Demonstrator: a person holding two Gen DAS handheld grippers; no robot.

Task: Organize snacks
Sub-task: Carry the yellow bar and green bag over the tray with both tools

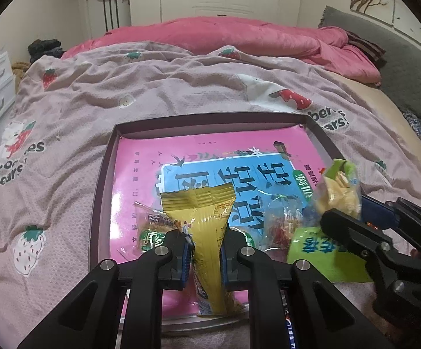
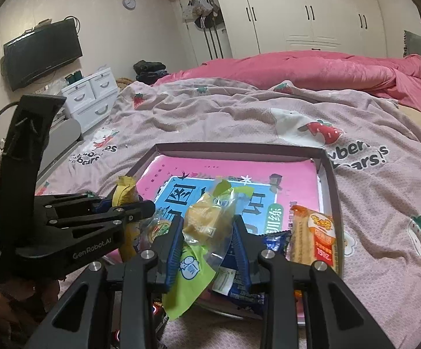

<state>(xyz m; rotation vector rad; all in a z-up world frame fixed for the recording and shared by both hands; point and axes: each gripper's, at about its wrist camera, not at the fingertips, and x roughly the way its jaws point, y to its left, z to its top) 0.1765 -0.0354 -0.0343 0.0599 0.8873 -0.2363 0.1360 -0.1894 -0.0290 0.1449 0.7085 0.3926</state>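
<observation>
Right wrist: orange wafer pack (image 2: 315, 235) | left wrist: unseen

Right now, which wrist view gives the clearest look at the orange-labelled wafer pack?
The right wrist view: the orange-labelled wafer pack lies in full sight by the box wall, beside the right gripper. In the left wrist view I cannot find it; the right gripper's body covers that corner.

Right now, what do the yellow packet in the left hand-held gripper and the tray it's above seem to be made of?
Yellow packet: thin plastic film, glossy; it shows highlights, a ribbed crimped seal on top, and creases where the left hand-held gripper pinches it.

Tray: probably stiff cardboard, matte brownish-purple; its thin straight walls meet at sharp corners. The pink printed sheet inside looks glossy, likely coated paper.
</observation>
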